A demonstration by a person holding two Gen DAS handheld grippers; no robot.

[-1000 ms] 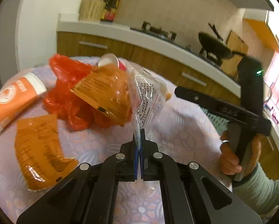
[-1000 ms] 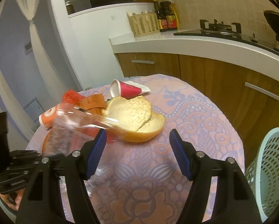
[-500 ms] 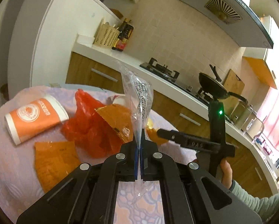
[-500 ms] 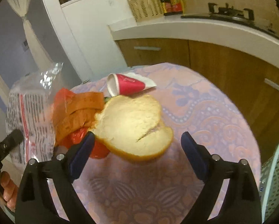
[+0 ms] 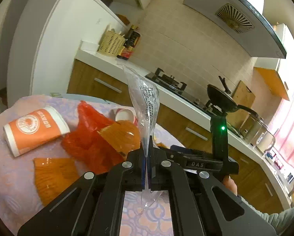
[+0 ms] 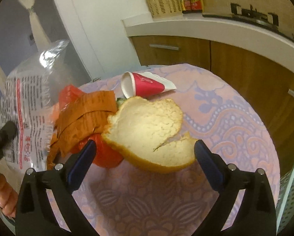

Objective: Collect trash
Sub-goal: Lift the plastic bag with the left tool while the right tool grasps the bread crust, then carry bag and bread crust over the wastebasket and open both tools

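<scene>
The orange peel (image 6: 147,131) lies on the bench (image 6: 225,118), between and just ahead of the wide-open right tongs (image 6: 145,151), touching neither pad; these tongs hold nothing. The clear printed bag (image 5: 147,106) stands up from the left tongs (image 5: 147,157), pinched tight there. Behind lie an orange wrapper (image 6: 88,114), red bag (image 5: 88,133) and red cup (image 6: 141,84).

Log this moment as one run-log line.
left tool: shut on clear plastic bag | right tool: open, at citrus peel

Black grippers (image 6: 143,151), blue jaws, grey-green sleeve (image 5: 280,218)
</scene>
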